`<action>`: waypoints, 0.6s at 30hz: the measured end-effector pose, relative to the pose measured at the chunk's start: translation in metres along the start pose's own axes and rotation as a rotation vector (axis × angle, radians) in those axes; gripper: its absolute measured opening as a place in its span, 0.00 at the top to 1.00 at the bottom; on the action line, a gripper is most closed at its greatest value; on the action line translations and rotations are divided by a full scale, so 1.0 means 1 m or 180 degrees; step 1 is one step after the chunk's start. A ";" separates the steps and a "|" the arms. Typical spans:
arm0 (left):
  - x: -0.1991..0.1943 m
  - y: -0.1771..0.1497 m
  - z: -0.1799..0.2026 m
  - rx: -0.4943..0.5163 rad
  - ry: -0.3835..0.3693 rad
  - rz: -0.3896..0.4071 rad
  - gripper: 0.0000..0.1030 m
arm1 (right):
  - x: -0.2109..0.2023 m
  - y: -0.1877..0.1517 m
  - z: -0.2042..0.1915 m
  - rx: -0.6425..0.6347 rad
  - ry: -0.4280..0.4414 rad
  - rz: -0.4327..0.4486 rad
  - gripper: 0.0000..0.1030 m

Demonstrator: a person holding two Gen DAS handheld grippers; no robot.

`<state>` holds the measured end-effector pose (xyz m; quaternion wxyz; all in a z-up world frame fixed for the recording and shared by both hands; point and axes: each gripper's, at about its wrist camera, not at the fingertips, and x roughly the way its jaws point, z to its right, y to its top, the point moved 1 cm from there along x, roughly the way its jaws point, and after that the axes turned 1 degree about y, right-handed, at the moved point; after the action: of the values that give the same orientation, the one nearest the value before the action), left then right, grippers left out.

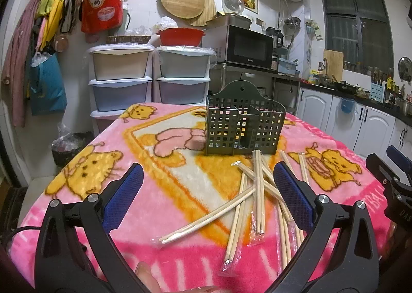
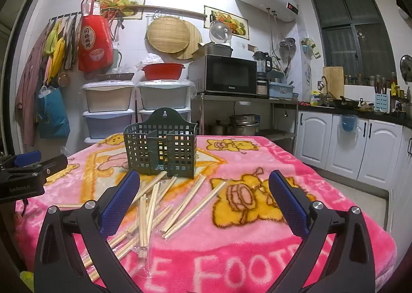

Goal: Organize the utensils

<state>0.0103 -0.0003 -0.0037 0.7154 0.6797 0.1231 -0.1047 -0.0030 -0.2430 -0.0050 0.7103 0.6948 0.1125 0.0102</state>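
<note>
Loosely crisscrossed pale wrapped chopsticks (image 1: pixel 257 190) before green basket (image 1: pixel 244 128), both claws agape.

Counts: one green slotted utensil holder (image 1: pixel 244 128) (image 2: pixel 161 150) with three visible compartments. Wrapped chopstick pairs (image 1: pixel 258 195) (image 2: pixel 150 205) in a loose overlapping pile, roughly eight, exact number unclear from overlap. One pink blanket (image 1: pixel 154 190) (image 2: pixel 257 241). Two grippers: left gripper (image 1: pixel 206 190), right gripper (image 2: pixel 203 200).

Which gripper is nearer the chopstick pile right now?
Left. The left gripper hangs open directly over the chopstick pile; the right gripper, also open, sits further right, the pile by its left finger.
</note>
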 end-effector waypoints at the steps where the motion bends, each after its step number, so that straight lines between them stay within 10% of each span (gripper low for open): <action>1: 0.000 0.000 0.000 -0.0003 -0.0003 0.0001 0.09 | 0.000 0.000 0.000 0.0002 0.0003 -0.0006 0.06; 18: -0.003 0.002 0.002 0.0005 -0.0002 -0.0001 0.09 | 0.000 0.000 -0.001 -0.0006 0.0003 -0.0003 0.06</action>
<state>0.0080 -0.0022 -0.0004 0.7149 0.6803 0.1229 -0.1051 -0.0035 -0.2423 -0.0047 0.7109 0.6940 0.1130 0.0103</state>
